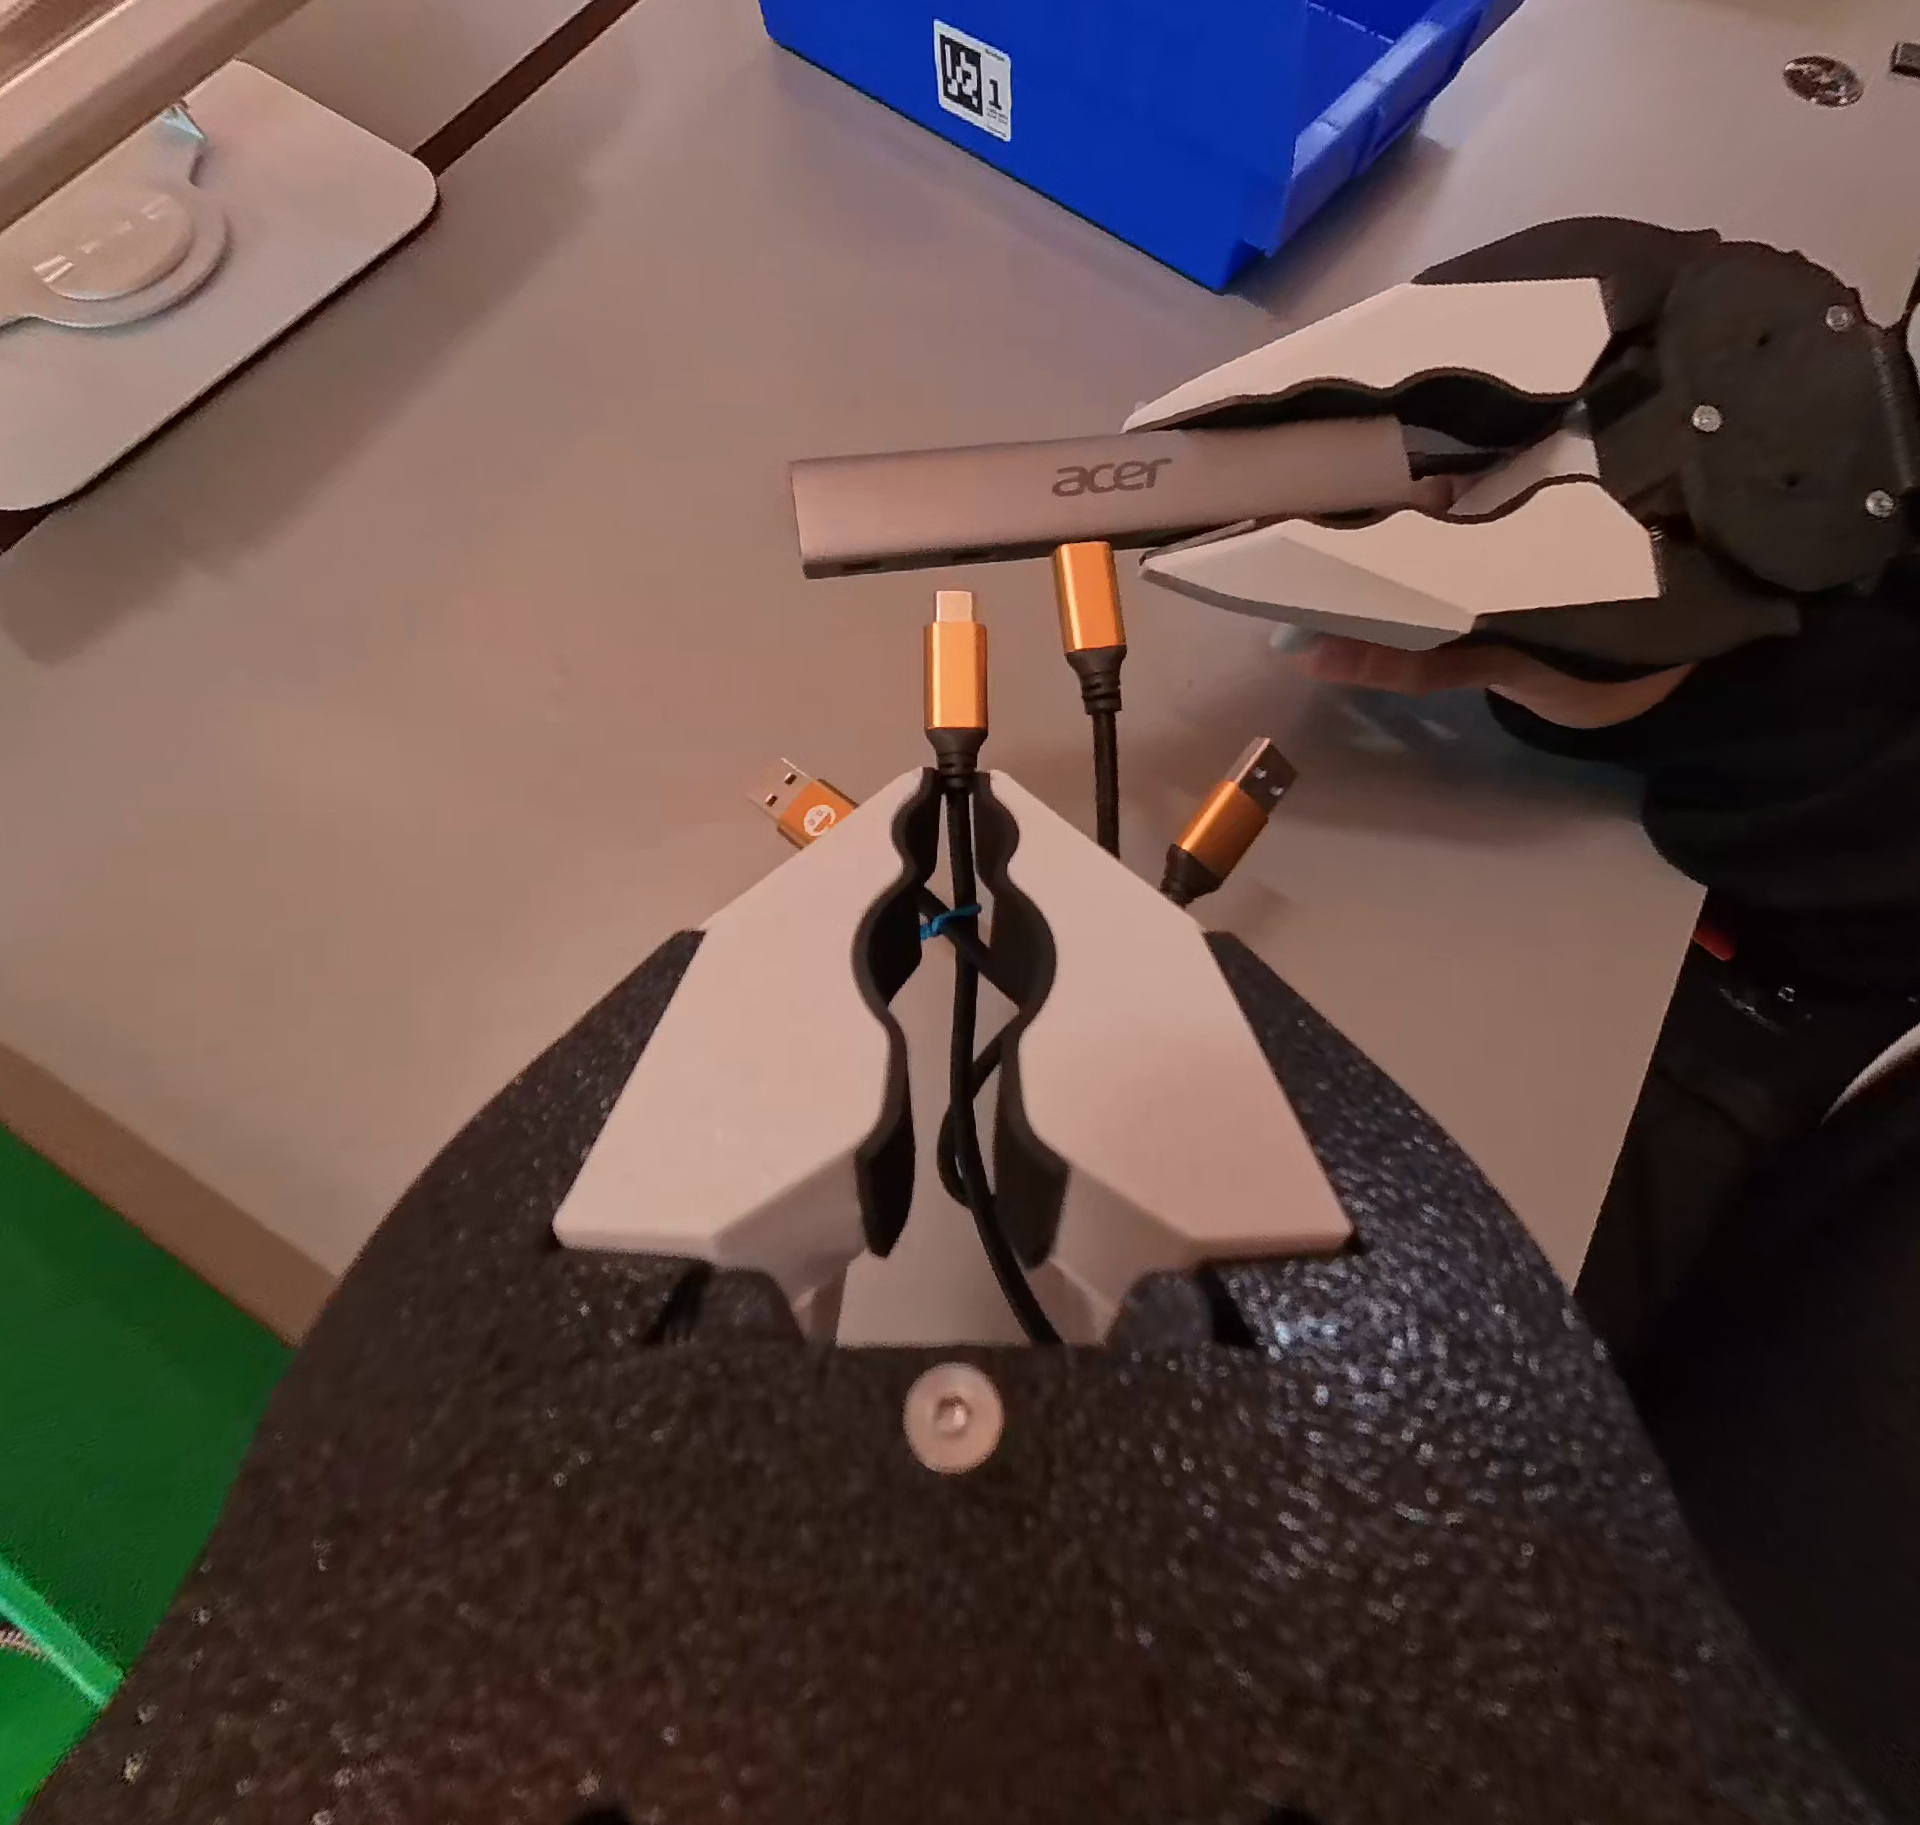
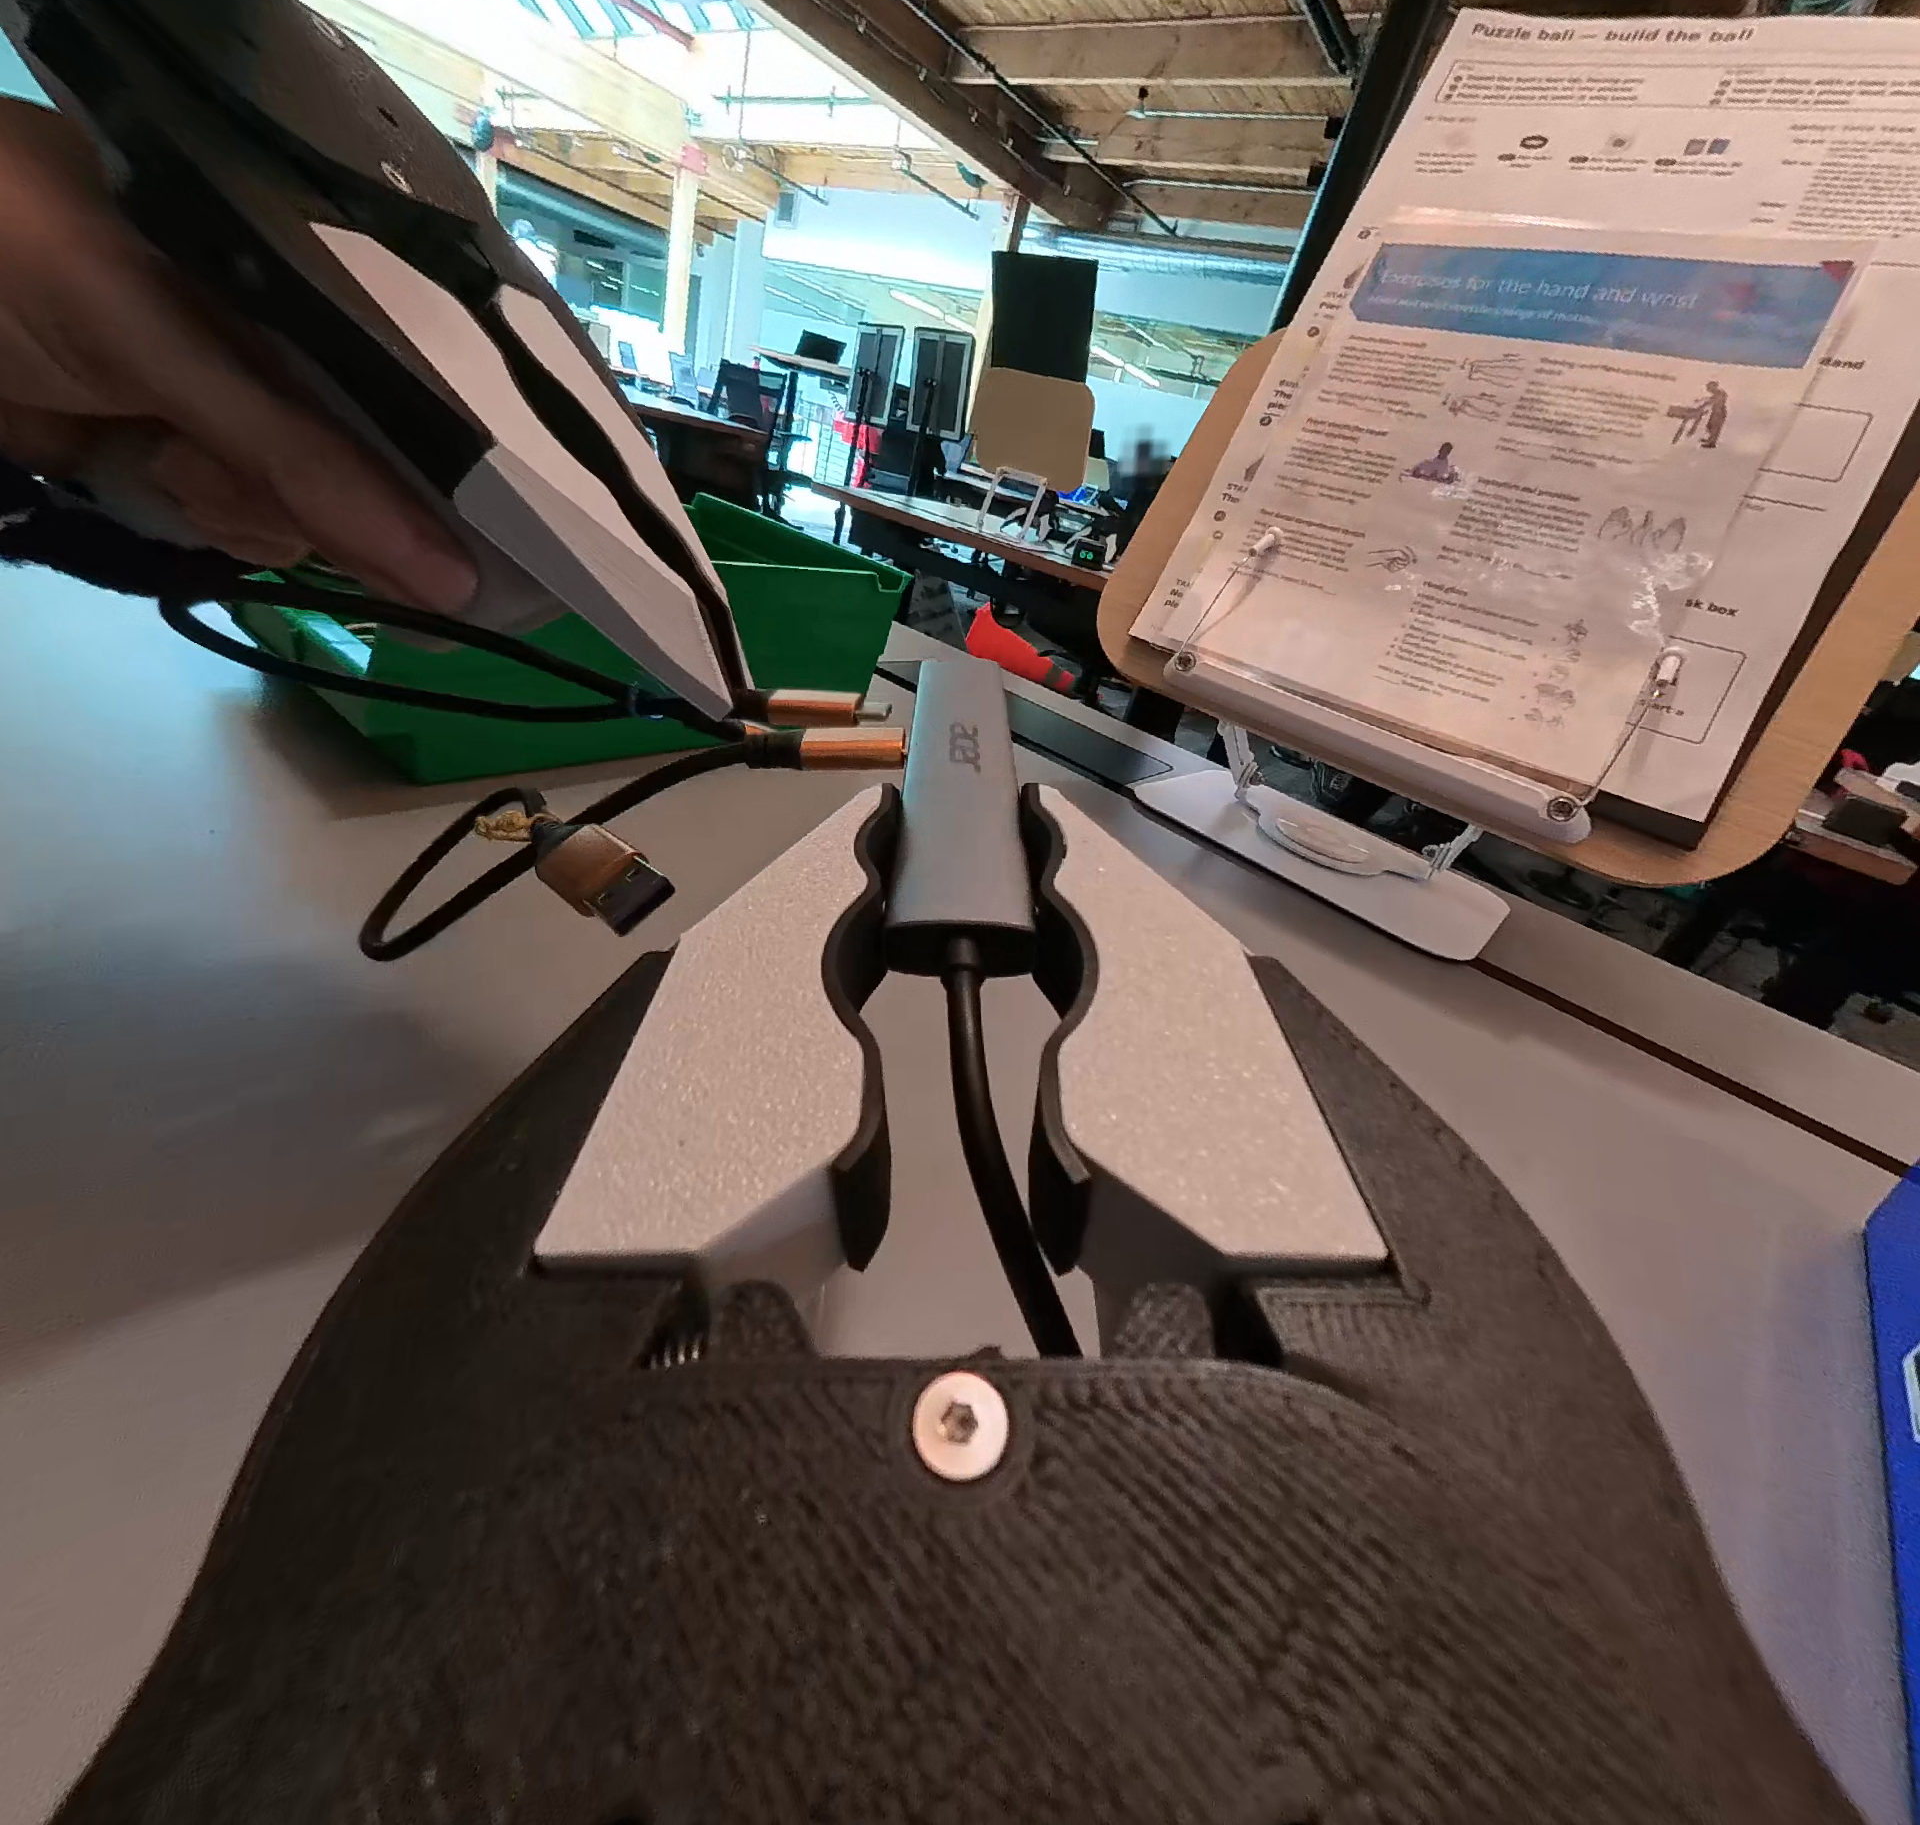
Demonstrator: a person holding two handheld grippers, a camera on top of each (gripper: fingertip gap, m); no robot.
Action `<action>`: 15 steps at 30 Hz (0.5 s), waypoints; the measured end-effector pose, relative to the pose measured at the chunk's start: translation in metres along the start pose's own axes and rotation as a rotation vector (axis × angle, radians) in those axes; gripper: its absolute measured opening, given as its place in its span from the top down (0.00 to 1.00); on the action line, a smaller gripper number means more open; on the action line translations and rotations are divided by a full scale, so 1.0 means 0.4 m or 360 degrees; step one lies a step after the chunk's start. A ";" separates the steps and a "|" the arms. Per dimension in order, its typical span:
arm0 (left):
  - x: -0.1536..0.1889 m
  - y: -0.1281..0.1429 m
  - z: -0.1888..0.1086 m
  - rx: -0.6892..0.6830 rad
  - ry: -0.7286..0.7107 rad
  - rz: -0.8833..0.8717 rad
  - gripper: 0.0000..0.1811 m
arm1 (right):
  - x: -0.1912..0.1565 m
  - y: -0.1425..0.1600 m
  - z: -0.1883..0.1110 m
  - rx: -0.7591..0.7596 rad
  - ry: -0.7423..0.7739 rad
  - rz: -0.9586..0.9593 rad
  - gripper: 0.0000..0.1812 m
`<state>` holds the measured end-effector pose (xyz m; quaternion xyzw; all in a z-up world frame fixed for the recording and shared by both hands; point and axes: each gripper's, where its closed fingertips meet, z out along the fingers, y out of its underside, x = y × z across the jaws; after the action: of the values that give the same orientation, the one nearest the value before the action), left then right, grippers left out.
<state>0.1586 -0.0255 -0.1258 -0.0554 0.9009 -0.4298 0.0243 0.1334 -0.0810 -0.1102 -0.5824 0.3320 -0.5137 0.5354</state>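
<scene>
Grey table [image 1: 520, 549] under blue bin [image 1: 1122, 61], document stand [image 2: 1340, 871]

In the left wrist view, the hub [image 1: 1101, 508] lies at centre right, above two upright plugs [image 1: 956, 669]. A bin [image 1: 1132, 71] sits on the tabletop [image 1: 520, 632] at the top, a stand base [image 1: 197, 248] at upper left, and two more plugs [image 1: 1231, 814] at centre.
</scene>
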 end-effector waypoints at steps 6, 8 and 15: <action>0.003 -0.001 0.006 0.0002 0.0014 -0.0007 0.98 | -0.010 0.005 0.004 -0.0024 -0.0004 -0.0058 0.88; 0.002 0.000 0.006 0.0002 0.0011 -0.0007 0.98 | -0.011 0.006 0.005 -0.0028 -0.0003 -0.0060 0.88; 0.003 0.002 0.011 -0.0005 0.0018 -0.0027 0.98 | -0.011 0.013 0.008 -0.0059 0.0019 -0.0117 0.88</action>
<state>0.1576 -0.0284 -0.1292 -0.0606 0.9011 -0.4290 0.0154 0.1362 -0.0768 -0.1159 -0.6011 0.3229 -0.5303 0.5032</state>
